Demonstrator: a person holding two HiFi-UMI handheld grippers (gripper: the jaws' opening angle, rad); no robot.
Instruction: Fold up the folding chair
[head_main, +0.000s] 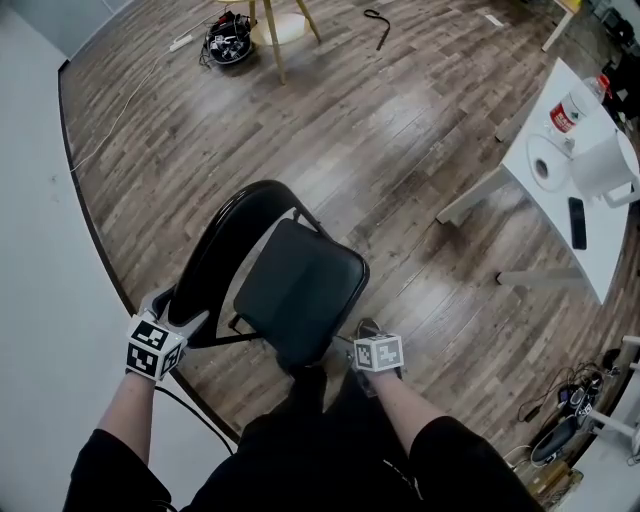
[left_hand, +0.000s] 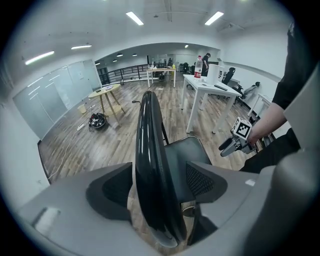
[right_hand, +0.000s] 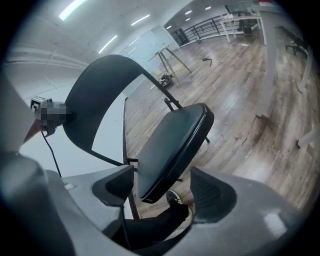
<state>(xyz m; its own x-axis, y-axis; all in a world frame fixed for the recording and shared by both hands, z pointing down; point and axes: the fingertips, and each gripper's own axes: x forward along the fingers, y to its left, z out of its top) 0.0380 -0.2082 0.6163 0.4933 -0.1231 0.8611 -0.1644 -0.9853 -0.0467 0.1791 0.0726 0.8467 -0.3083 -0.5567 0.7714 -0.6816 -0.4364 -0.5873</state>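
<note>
Black metal folding chair, left gripper jaws wide astride backrest rim at 8 o'clock, possibly touching, right gripper jaws wide around seat edge at 5.

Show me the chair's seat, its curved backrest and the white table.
seat (head_main: 300, 290): head view, middle of the cushion.
backrest (left_hand: 150, 165): left gripper view, edge standing between the jaws.
white table (head_main: 608, 240): head view, bare part of the tabletop.
</note>
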